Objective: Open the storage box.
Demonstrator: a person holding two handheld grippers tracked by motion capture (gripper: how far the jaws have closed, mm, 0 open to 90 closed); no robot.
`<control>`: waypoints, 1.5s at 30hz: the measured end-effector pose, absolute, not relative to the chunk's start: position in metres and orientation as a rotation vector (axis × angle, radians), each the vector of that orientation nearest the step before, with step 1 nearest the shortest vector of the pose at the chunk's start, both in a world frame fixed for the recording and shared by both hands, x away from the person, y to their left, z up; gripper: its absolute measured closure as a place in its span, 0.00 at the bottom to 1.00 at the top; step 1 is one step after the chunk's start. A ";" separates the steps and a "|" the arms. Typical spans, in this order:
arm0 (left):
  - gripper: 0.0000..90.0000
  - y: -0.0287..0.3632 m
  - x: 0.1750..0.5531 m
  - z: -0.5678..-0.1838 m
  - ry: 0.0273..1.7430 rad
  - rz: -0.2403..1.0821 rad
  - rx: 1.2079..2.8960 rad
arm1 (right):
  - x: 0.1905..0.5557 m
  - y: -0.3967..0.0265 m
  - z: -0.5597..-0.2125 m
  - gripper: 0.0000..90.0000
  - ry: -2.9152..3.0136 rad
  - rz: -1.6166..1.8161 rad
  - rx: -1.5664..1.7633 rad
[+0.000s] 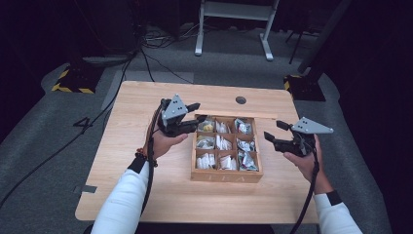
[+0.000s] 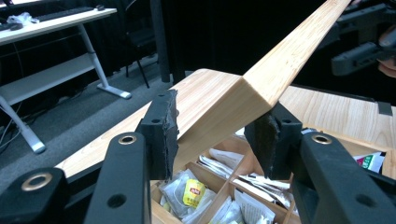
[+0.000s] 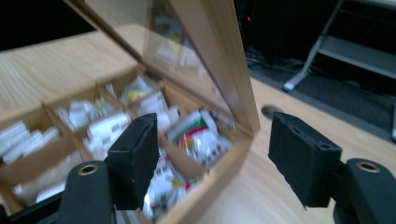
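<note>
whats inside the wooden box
The wooden box has nine compartments holding tea bag sachets, mostly white, one with a yellow label. What lies beneath the top sachets is covered.

High view overhead facing forward, both gripper views close; all share the compartment box [image 1: 227, 161].

Left gripper [image 2: 217, 135] holding the wooden lid [image 2: 261, 79]

The two black jaws press on the corner of the lid, which stands raised above the box compartments [image 2: 219, 186] with tea bags [image 2: 194, 192] inside.
</note>
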State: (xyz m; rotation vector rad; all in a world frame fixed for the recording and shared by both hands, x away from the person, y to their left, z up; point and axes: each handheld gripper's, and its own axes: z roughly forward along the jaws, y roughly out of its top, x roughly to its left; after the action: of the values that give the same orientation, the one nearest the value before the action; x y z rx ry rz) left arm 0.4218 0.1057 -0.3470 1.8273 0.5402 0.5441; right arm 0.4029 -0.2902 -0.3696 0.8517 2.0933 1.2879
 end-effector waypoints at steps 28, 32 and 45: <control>0.48 0.123 0.427 -0.353 0.636 0.613 1.813 | 0.450 -0.269 -0.351 0.63 1.957 1.408 0.797; 0.42 0.126 0.422 -0.366 0.636 0.644 1.881 | 0.456 -0.269 -0.352 0.65 1.948 1.402 0.812; 0.28 0.153 0.399 -0.399 0.666 0.618 1.964 | 0.480 -0.267 -0.351 0.69 1.939 1.367 0.871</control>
State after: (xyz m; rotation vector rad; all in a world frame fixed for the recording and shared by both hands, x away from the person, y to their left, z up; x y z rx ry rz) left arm 0.3991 0.1529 -0.3995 1.9644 0.6664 0.6182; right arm 0.4797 -0.2666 -0.3513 0.8705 1.9388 1.3673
